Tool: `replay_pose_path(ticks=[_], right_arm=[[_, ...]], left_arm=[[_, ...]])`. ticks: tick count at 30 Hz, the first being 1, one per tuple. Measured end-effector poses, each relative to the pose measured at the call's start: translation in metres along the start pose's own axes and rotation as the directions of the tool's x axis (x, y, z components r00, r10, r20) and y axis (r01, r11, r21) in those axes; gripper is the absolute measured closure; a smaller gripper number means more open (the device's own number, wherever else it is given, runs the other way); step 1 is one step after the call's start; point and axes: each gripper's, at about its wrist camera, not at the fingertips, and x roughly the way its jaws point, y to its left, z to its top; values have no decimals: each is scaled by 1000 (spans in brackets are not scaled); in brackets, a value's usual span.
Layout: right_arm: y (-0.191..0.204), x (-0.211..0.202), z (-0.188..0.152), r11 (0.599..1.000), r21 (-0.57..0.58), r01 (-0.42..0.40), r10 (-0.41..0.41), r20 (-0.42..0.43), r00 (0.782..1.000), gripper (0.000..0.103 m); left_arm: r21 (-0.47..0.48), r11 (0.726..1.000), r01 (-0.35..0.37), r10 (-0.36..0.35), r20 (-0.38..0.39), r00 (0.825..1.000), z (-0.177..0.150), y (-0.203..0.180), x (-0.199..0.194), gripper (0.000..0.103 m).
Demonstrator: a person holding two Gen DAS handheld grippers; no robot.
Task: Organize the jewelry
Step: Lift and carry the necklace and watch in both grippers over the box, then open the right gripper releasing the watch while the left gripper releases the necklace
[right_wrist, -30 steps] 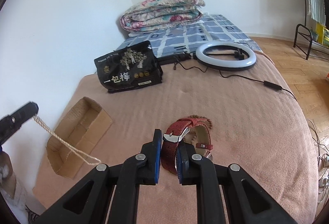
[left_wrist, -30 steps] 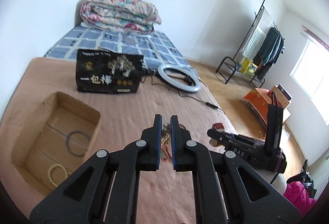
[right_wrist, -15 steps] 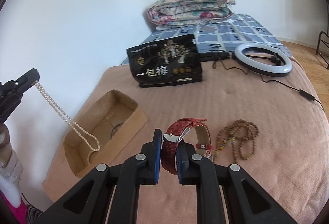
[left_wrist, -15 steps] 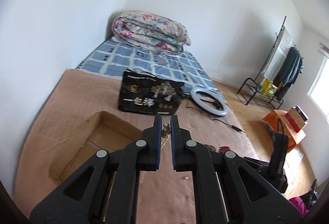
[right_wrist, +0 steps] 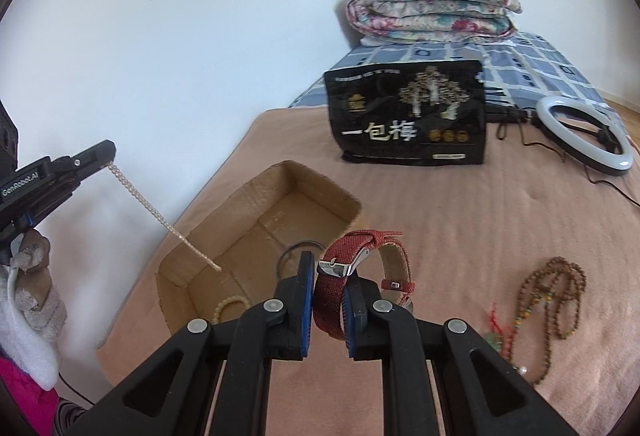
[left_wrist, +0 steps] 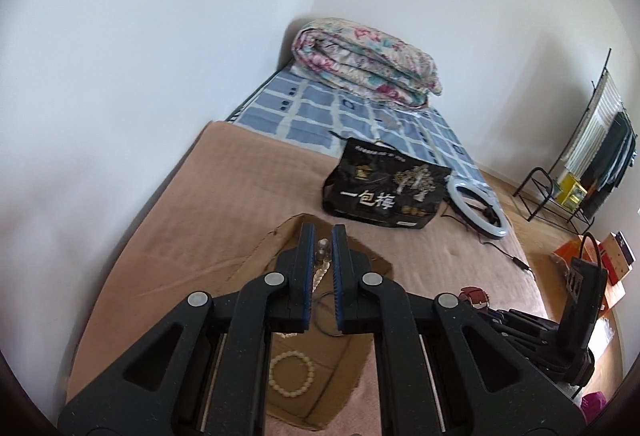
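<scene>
We hold the left gripper [left_wrist: 321,250] clamped on a pearl necklace [right_wrist: 160,216] dangling into the cardboard box [right_wrist: 248,196]. Right gripper [right_wrist: 326,276] pinches the red watch [right_wrist: 352,264] beside the box. Wooden bead strand [right_wrist: 556,300] lies on the blanket [right_wrist: 500,220].

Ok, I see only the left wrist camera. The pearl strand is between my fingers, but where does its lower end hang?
Observer: In the right wrist view, the pearl strand slants down from the left gripper, and its free end is inside the opening of the cardboard box.
Operator: And what does the right gripper hold?
Observer: The right gripper is shut on the strap of a red watch.
Operator: Does other jewelry lie outside the box?
Observer: Yes, a brown bead necklace lies on the blanket, right of the watch.
</scene>
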Motion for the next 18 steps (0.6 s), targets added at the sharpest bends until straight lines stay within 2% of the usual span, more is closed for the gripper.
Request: replay_pose_path(ticks=[4,11,18], right_arm=[[22,20,0,999,-28,-36,36,-20,999,92],[56,55,-9,993,-82,-83,77,-77,994,92],[72,84,-16,987,-114,-117,103,-121,987,92]], left_arm=[[2,1000,-31,31,-22,999,-5,13,4,97],[36,994,-99,103,-115,988,-24,28,20,97],[56,991,-124,131,-146,981,-31,30,26,97]])
